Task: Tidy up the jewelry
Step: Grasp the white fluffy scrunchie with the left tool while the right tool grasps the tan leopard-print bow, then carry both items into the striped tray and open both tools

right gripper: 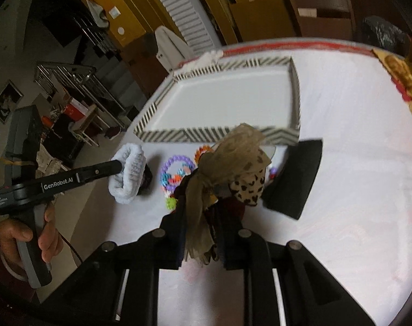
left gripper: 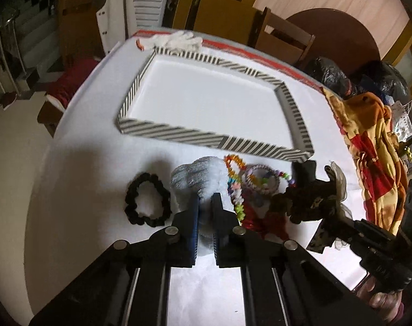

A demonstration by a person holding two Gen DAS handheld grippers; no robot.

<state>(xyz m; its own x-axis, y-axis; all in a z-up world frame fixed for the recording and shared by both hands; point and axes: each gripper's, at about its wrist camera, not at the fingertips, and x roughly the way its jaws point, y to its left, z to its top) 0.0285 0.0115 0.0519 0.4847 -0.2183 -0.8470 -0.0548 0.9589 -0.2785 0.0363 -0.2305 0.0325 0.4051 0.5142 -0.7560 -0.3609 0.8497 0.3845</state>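
Room, left wrist view: a white-covered table (left gripper: 97, 163) with wooden chairs and a radiator behind its far edge; a patterned orange, yellow and red cloth (left gripper: 368, 146) lies over the right edge.
Tray: a shallow rectangular tray with a white floor and black-and-white striped walls (left gripper: 162, 133) sits mid-table; its inside looks bare.
Far edge: a white knitted glove (left gripper: 178, 39) lies just beyond the tray's far wall.
Left claw: the left gripper (left gripper: 206, 203) is clamped on a fluffy pale grey-white scrunchie (left gripper: 197, 174), near the tray's near wall.
Loose pieces: a black ruffled scrunchie (left gripper: 147, 199) lies on the cloth left of the claw; a heap of colourful plastic bead bracelets (left gripper: 249, 182) lies right of it.
Right claw, seen from the left: at the right edge, gripping a leopard-print and beige gauze hair tie (left gripper: 314, 195).

Room, right wrist view: the same table, with stairs and railings at the left.
Right claw: the right gripper (right gripper: 203, 217) is closed on the leopard-print hair tie (right gripper: 233, 163), which hangs in front of the tray's near wall (right gripper: 178, 135).
Left claw, seen from the right: a hand (right gripper: 26, 233) grips its handle; the pale scrunchie (right gripper: 128, 174) is pinched at its tip.
Near the right edge: a flat black wedge-shaped piece (right gripper: 295, 179) lies just right of the bracelets (right gripper: 176, 171).
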